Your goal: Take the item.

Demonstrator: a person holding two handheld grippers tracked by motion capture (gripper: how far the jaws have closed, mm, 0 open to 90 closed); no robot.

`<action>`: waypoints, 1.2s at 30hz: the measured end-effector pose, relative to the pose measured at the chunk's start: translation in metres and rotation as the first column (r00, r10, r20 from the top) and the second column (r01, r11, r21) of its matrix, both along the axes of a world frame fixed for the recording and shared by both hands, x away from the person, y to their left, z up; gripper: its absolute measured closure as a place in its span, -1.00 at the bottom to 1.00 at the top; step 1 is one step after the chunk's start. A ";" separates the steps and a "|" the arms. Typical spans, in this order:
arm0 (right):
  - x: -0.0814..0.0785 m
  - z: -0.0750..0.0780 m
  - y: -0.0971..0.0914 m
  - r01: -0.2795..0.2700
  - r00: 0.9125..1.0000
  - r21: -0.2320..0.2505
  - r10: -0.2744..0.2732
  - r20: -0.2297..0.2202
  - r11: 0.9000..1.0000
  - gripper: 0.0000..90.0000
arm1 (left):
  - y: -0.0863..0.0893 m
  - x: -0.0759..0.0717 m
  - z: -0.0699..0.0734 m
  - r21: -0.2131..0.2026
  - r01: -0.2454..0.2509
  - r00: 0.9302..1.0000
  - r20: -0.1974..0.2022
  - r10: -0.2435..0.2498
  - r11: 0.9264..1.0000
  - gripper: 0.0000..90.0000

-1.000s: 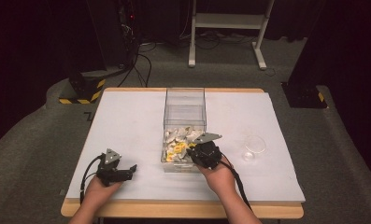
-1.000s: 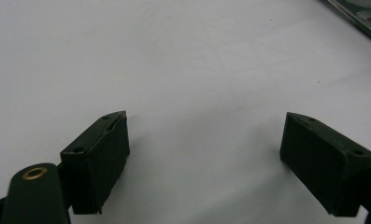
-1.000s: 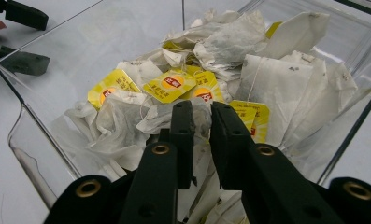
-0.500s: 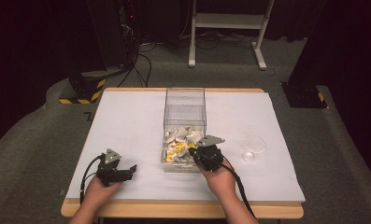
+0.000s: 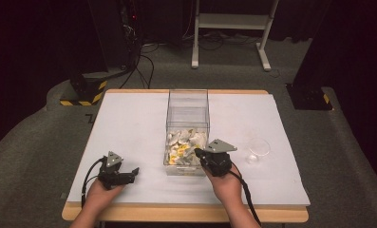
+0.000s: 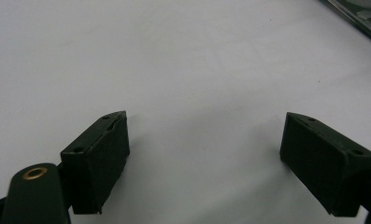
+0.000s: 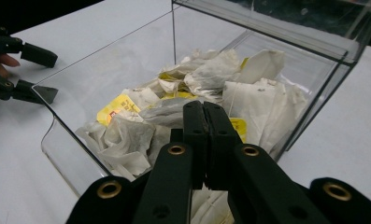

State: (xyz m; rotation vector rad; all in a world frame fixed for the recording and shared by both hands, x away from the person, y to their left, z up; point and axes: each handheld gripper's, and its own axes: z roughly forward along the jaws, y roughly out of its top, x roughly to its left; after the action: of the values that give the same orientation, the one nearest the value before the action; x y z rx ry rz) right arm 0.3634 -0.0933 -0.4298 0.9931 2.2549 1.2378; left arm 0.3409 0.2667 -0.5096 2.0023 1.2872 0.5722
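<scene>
A clear plastic box (image 5: 188,102) stands in the middle of the white table (image 5: 129,123), its near half holding a heap of white and yellow tea bags (image 5: 186,145). My right gripper (image 5: 198,153) is at the box's near right corner, just over the rim. In the right gripper view its jaws are pressed together above the tea bags (image 7: 253,95), with nothing visible between the right gripper's (image 7: 204,106) tips. My left gripper (image 5: 135,171) rests on the table to the left of the box. Its jaws are wide apart over bare table, so the left gripper (image 6: 204,140) is open.
A small clear round dish (image 5: 259,148) sits on the table to the right of the box. The box's near wall (image 7: 75,161) is low and curved. Beyond the box's wall, the right gripper view catches the left gripper (image 7: 46,74), open. Dark floor, cables and a white stand lie beyond the table.
My right gripper has shifted slightly toward the near edge of the box. The left gripper has stayed in place.
</scene>
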 end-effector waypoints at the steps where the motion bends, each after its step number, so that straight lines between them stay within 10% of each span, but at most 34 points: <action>1: -0.001 0.000 -0.002 0.004 1.000 0.003 -0.004 0.007 1.000 0.98 | 0.000 0.000 0.000 -0.002 0.000 1.000 -0.001 0.000 1.000 -0.64; 36: -0.011 0.004 -0.023 0.057 0.989 0.161 -0.078 0.124 0.985 0.99 | 0.000 0.000 0.000 -0.002 0.000 1.000 -0.001 0.000 1.000 -0.64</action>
State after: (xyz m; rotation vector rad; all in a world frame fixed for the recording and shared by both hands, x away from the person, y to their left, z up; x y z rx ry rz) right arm 0.3521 -0.1163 -0.4259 1.0051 2.0339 1.4257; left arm 0.3409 0.2666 -0.5096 2.0016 1.2878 0.5699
